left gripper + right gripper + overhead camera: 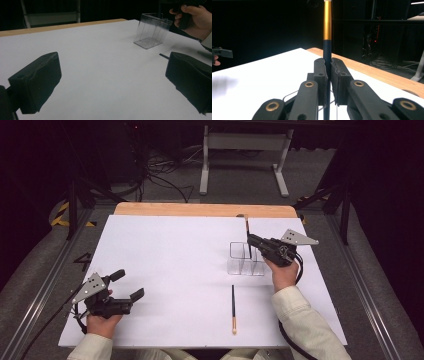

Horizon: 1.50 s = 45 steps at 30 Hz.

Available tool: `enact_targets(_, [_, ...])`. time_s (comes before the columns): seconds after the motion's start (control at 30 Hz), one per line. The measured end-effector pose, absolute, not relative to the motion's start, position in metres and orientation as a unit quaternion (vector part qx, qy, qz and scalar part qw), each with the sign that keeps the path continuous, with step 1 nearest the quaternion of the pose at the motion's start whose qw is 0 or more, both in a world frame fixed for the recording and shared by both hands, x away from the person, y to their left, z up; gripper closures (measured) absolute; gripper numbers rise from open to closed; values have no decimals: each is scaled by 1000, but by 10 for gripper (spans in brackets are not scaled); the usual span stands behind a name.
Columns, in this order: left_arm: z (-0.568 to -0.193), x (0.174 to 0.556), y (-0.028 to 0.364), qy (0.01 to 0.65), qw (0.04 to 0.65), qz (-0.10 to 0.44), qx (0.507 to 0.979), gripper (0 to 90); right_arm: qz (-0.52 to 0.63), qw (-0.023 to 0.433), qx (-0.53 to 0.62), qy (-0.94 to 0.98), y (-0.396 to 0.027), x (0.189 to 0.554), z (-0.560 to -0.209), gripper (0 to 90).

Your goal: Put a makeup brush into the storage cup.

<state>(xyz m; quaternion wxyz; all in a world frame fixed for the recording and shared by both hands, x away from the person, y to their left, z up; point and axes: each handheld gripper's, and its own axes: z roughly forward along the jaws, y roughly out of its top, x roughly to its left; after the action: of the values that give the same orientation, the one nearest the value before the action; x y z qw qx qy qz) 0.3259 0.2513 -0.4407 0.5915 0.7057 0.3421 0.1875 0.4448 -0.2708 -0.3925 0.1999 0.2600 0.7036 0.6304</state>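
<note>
A clear divided box [245, 260] stands right of the table's centre; it also appears as the clear box [151, 31] in the left gripper view. My right gripper [251, 240] hovers just above it, shut on a thin black stick with a gold band [247, 226], held upright with its lower end down in the box. In the right gripper view, the jaws [327, 72] pinch that stick [327, 25]. A second stick [233, 310] lies flat on the white board in front of the box. My left gripper [127, 285] rests at the front left, open and holding nothing [112, 85].
The white board [165, 270] covers a wooden table whose far edge [200, 210] shows beyond it. Metal rails run along both sides. A white stand [245, 150] and cables sit on the floor behind the table.
</note>
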Motion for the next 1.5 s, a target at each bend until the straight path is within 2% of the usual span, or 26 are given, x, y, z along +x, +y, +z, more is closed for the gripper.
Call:
enact_targets(1.27, [-441,326,252,342,590,188,707,10,613,188,274,716,-273,442,-411,822])
enact_targets(1.3, [-441,326,252,342,590,188,707,11,615,187,274,716,-274,443,-411,817])
enact_targets(1.5, [-441,326,252,342,590,188,707,10,637,182,270,699,-278,442,-409,656])
